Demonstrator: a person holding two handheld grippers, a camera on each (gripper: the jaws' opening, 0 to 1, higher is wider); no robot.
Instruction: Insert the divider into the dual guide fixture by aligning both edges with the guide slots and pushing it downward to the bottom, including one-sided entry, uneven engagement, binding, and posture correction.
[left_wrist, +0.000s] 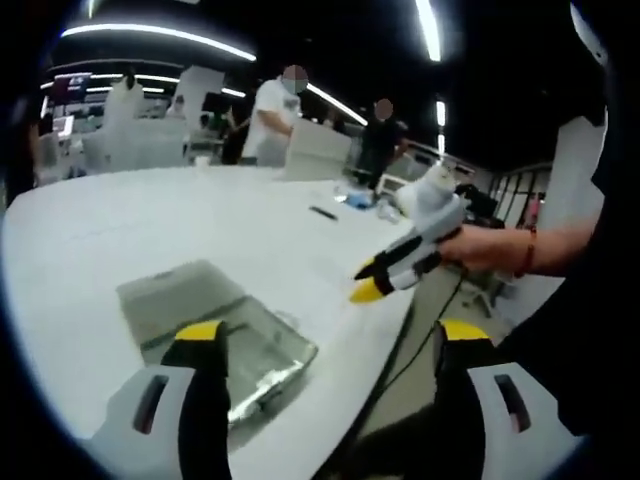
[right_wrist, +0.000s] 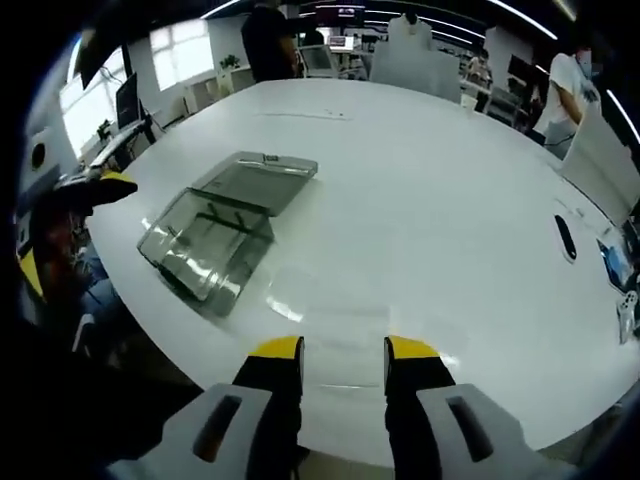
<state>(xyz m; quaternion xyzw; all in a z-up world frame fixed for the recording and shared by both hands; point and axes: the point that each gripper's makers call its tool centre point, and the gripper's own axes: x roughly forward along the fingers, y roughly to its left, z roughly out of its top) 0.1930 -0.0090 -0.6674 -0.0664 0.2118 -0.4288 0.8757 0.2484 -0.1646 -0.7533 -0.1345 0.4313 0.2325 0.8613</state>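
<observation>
A clear plastic guide fixture (right_wrist: 205, 245) rests on the white table (right_wrist: 420, 200) near its edge, with a thin dark strip across its inside. A flat translucent panel (right_wrist: 260, 178) lies against its far side; whether this is the divider I cannot tell. In the left gripper view the fixture (left_wrist: 260, 350) sits just ahead of my left gripper (left_wrist: 330, 338), whose jaws are spread wide and hold nothing. My right gripper (right_wrist: 342, 352) hovers over bare table right of the fixture, open by a narrow gap and holding nothing. It also enters the left gripper view as the right gripper (left_wrist: 366, 280), held in a hand.
A small black object (right_wrist: 565, 237) and a blue item (right_wrist: 612, 262) lie far right on the table. The table edge (left_wrist: 380, 340) runs beside the fixture, with a cable (left_wrist: 400, 365) hanging below. People (left_wrist: 275, 120) stand behind the table among desks.
</observation>
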